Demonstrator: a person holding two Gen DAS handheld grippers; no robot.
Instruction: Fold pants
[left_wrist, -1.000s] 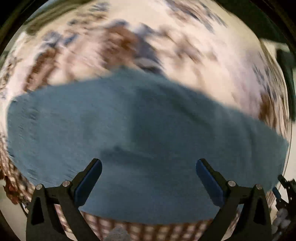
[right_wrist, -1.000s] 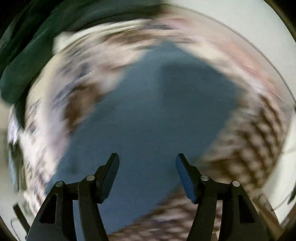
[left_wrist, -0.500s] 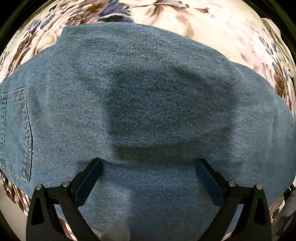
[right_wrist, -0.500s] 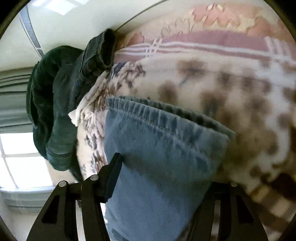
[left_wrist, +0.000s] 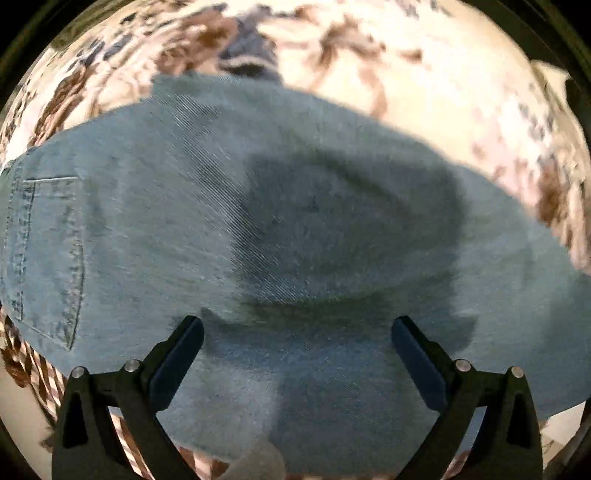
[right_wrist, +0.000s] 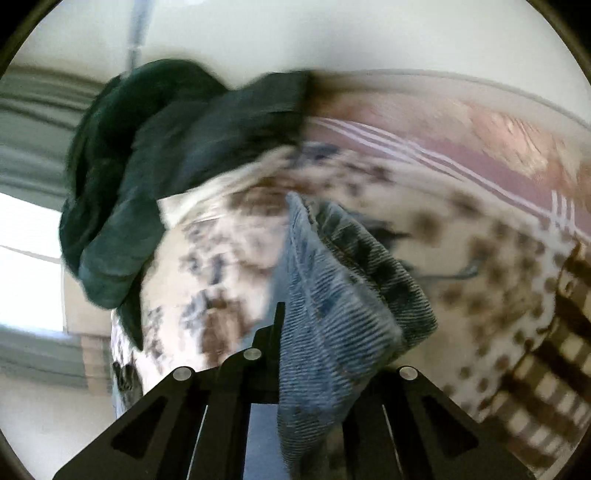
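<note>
The light blue denim pants (left_wrist: 295, 229) lie spread on a patterned bedspread (left_wrist: 424, 74) in the left wrist view, with a back pocket (left_wrist: 48, 258) at the far left. My left gripper (left_wrist: 295, 332) is open and empty, hovering just above the denim. In the right wrist view my right gripper (right_wrist: 295, 332) is shut on a bunched end of the pants (right_wrist: 332, 314), which rises between the fingers and hides the right fingertip.
A dark green garment pile (right_wrist: 147, 166) lies at the far left of the bed in the right wrist view. The floral and checked bedspread (right_wrist: 498, 277) runs to the right. A bright window (right_wrist: 26, 258) is at the left.
My right gripper has closed on the pants end and lifted it off the bed. My left gripper stays open and has drawn back slightly over the denim.
</note>
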